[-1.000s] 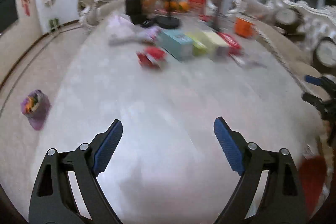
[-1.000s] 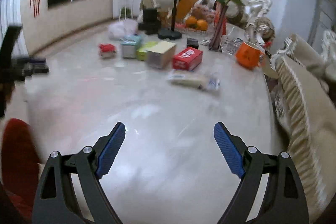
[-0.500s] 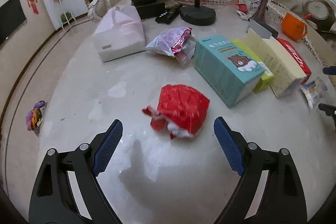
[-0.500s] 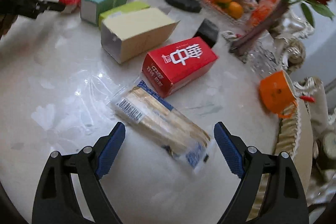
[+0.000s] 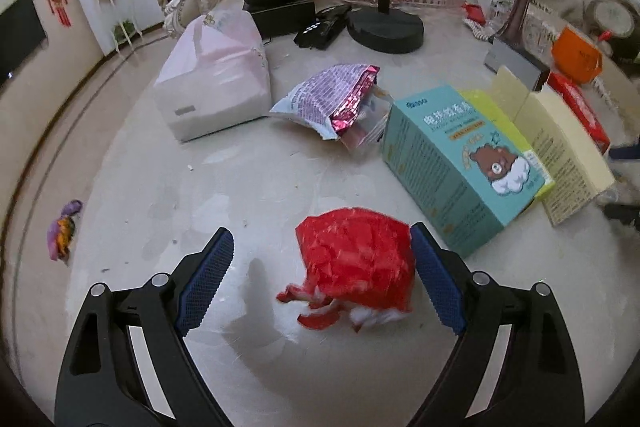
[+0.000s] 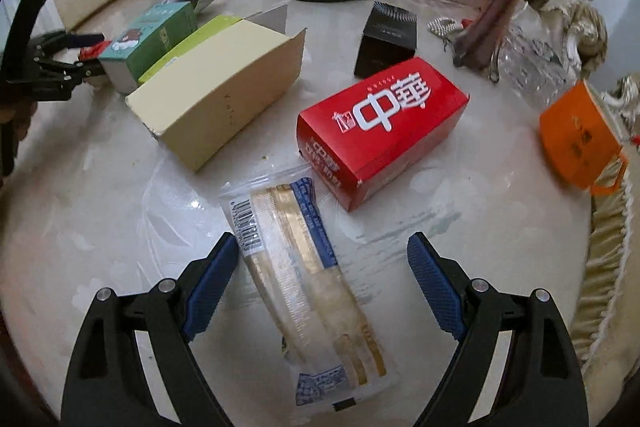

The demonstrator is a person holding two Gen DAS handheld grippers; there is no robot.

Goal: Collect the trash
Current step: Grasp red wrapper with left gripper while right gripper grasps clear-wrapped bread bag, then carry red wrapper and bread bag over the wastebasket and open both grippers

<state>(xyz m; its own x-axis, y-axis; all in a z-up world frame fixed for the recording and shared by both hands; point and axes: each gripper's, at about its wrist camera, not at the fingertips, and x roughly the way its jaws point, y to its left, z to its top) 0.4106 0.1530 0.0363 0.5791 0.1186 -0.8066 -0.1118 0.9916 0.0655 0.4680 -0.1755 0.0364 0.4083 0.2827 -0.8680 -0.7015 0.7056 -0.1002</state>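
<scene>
So the crumpled red wrapper [image 5: 356, 263] is sitting on the marble table [image 5: 248, 179] right between my left tongs [image 5: 322, 285], closer to the right pad, which is just about touching it, but the tongs are spread wide and not gripping anything. Over on the other side, the clear biscuit packet [image 6: 304, 279] lies flat on the table, running lengthwise between my right tongs [image 6: 320, 283], also wide open, with the left pad right up against the barcode end. Just past the packet is a red carton [image 6: 380, 127] with white characters, and left of that a pale yellow box [image 6: 224, 95] with its flap open. From the left camera there's a teal box with a bear [image 5: 464, 163] just beside the red wrapper, an opened purple foil bag [image 5: 332, 99] behind it, and a pink-and-white tissue pack [image 5: 216, 83] further left. Something small and purple [image 5: 62, 229] is down on the floor.
</scene>
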